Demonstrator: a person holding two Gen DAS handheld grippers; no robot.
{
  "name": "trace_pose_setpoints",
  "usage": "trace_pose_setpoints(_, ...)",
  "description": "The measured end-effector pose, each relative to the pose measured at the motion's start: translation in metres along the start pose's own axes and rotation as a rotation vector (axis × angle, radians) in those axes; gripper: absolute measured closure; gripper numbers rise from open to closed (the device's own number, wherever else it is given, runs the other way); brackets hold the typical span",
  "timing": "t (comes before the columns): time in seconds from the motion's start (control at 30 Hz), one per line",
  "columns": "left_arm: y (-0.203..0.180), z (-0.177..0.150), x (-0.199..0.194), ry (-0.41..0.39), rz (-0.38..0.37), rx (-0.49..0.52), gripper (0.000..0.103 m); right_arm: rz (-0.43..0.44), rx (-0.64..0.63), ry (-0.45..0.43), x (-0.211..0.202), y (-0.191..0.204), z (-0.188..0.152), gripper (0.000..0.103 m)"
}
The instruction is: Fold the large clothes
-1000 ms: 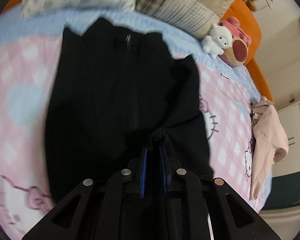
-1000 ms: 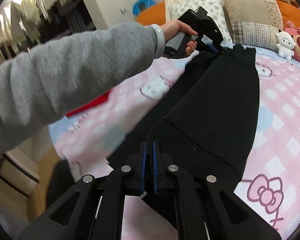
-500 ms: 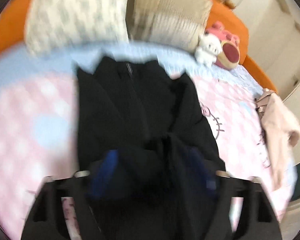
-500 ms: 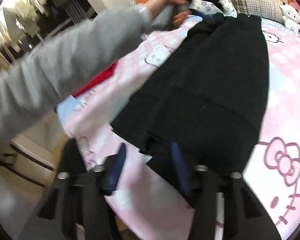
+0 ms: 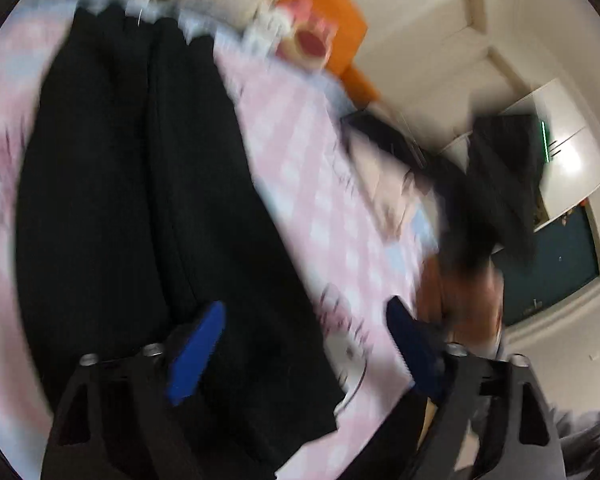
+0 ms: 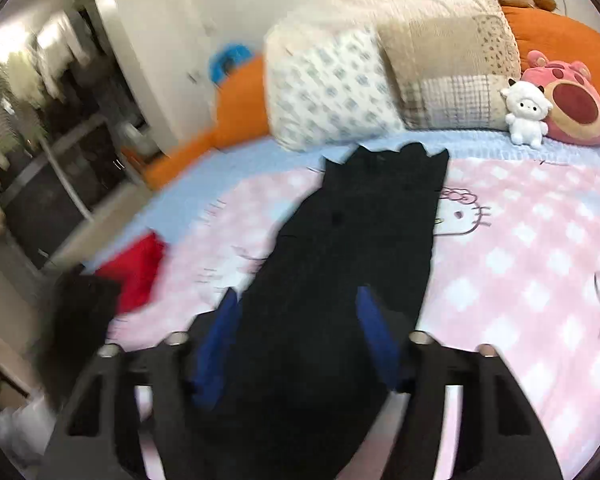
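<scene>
A black garment (image 6: 360, 240), folded lengthwise into a long strip, lies flat on the pink cartoon-cat blanket (image 6: 520, 248). Its collar end points at the pillows. My right gripper (image 6: 296, 320) is open above the near end, its blue pads (image 6: 216, 352) apart with cloth below them but not pinched. In the blurred left wrist view the same garment (image 5: 140, 200) fills the left half. My left gripper (image 5: 304, 332) is open wide over the garment's right edge. Its jaws are closing with nothing gripped between them.
Pillows (image 6: 328, 88) and two plush toys (image 6: 526, 116) line the orange headboard (image 6: 240, 100). A red cloth (image 6: 136, 272) lies at the bed's left edge. A pale pink garment (image 5: 384, 184) and a dark blurred shape (image 5: 500, 184) sit by the right edge.
Both grippers were shut on the black garment's edge and have let go and opened. The left view has swung right. The person's grey sleeve has left the right wrist view.
</scene>
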State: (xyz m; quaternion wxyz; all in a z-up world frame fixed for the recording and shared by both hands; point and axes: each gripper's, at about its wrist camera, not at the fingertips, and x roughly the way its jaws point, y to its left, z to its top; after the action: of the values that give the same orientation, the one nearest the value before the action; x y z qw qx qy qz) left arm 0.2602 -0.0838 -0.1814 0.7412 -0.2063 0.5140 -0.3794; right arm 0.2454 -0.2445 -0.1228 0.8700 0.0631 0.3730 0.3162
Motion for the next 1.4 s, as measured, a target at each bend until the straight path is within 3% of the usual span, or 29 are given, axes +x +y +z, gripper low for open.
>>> trace_pose_setpoints(0.03,0.008,-0.006,0.011,0.016,0.027,-0.029,0.036,-0.019,-0.007,0.030,0.017,-0.007,0.006,0.058)
trace_pose_setpoints(0.1,0.022,-0.013,0.024,0.005,0.049,-0.061,0.043,-0.079,-0.019,0.105,0.064,-0.021,0.014,0.059)
trace_pose_setpoints(0.13,0.030,-0.015,0.027,-0.008,0.043,-0.091,0.048,-0.106,-0.018,0.157,0.090,-0.030,0.014,0.062)
trace_pose_setpoints(0.23,0.044,-0.017,0.026,-0.053,-0.011,-0.130,0.052,-0.160,0.023,0.277,0.142,-0.058,-0.007,0.062)
trace_pose_setpoints(0.27,0.045,-0.018,0.026,-0.059,-0.011,-0.126,0.053,-0.162,-0.005,0.249,0.146,-0.057,-0.015,0.060)
trace_pose_setpoints(0.4,0.032,-0.022,0.003,-0.081,0.012,-0.086,0.048,-0.168,-0.084,0.212,0.129,-0.042,-0.022,0.049)
trace_pose_setpoints(0.43,0.025,-0.026,-0.012,-0.101,0.007,-0.073,0.042,-0.119,-0.047,0.204,0.113,-0.040,-0.024,0.047)
trace_pose_setpoints(0.5,0.014,-0.036,-0.048,-0.171,0.017,-0.041,0.008,-0.027,0.015,0.189,0.080,-0.033,-0.033,0.034)
trace_pose_setpoints(0.57,0.009,-0.048,-0.086,-0.253,0.085,-0.026,0.008,0.046,0.058,0.180,0.032,-0.023,-0.056,0.021)
trace_pose_setpoints(0.67,0.027,-0.059,-0.114,-0.270,0.094,-0.094,0.008,0.125,0.104,0.193,-0.019,-0.007,-0.096,0.019)
trace_pose_setpoints(0.73,0.041,-0.063,-0.106,-0.240,0.142,-0.155,0.008,0.169,0.161,0.234,-0.036,0.000,-0.125,0.019)
trace_pose_setpoints(0.9,0.084,-0.072,-0.084,-0.143,0.043,-0.262,0.008,0.254,0.366,0.257,-0.040,-0.010,-0.175,0.019)
trace_pose_setpoints(1.03,0.101,-0.088,-0.058,-0.114,-0.054,-0.326,0.008,0.310,0.488,0.291,-0.022,-0.025,-0.183,0.018)
trace_pose_setpoints(1.23,0.131,-0.091,-0.051,-0.151,-0.224,-0.477,0.008,0.337,0.493,0.367,0.005,-0.018,-0.164,0.011)
trace_pose_setpoints(1.37,0.114,-0.084,-0.040,-0.101,-0.148,-0.428,0.008,0.351,0.463,0.468,0.021,-0.002,-0.156,0.013)
trace_pose_setpoints(1.4,0.113,-0.084,-0.039,-0.085,-0.147,-0.423,0.013,0.348,0.449,0.484,0.021,0.001,-0.154,0.015)
